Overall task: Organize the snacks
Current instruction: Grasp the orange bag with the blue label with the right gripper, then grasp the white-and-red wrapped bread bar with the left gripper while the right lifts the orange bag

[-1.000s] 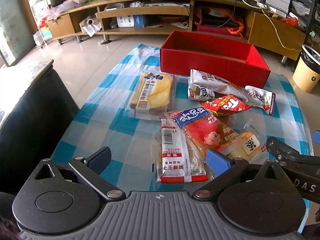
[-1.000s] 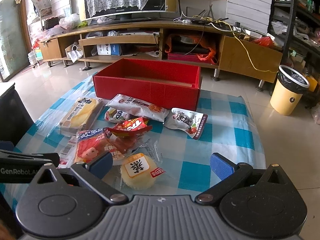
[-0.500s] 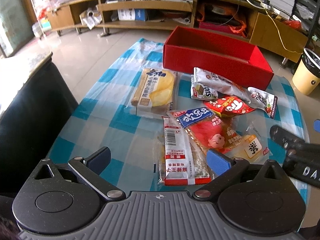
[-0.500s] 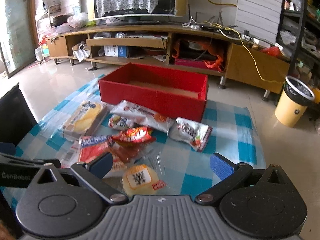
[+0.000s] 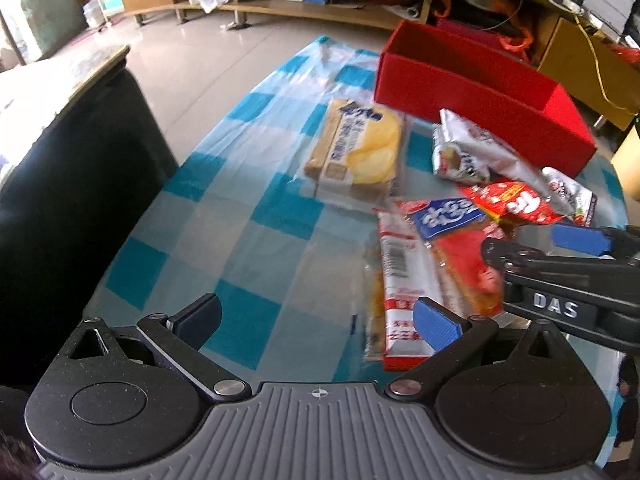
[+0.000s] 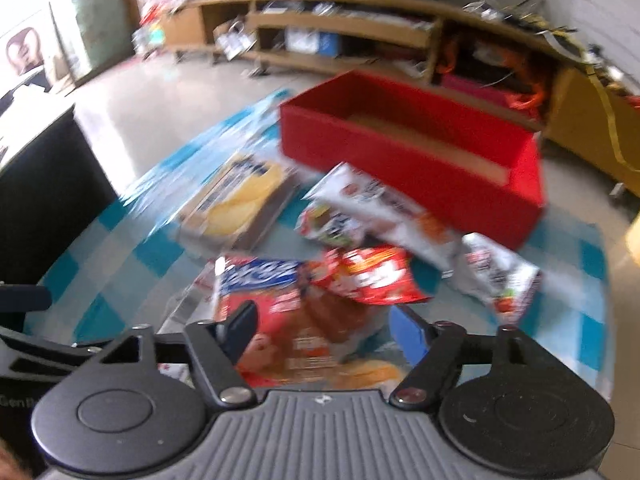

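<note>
Left gripper [image 5: 316,320]: we hold it spread over the near edge of the bench [image 5: 240,240], nothing between its fingers.
Bread pack [image 5: 356,152]: lies at mid-bench, left of the heap.
Right gripper [image 6: 320,332]: its jaws have just been closing, half-spread now, the red sausage pack [image 6: 288,320] between them; contact too blurred to call.
Box [image 5: 480,92]: at the far edge, and we see no snacks in it.
Progress: we judge sorting barely begun; every pack remains outside.
Obstacle: overlapping packs [image 6: 372,272] may drag along.

free: left cloth [image 5: 224,216] | blocked: right — snack pile [image 5: 472,216], red box [image 5: 480,92]
</note>
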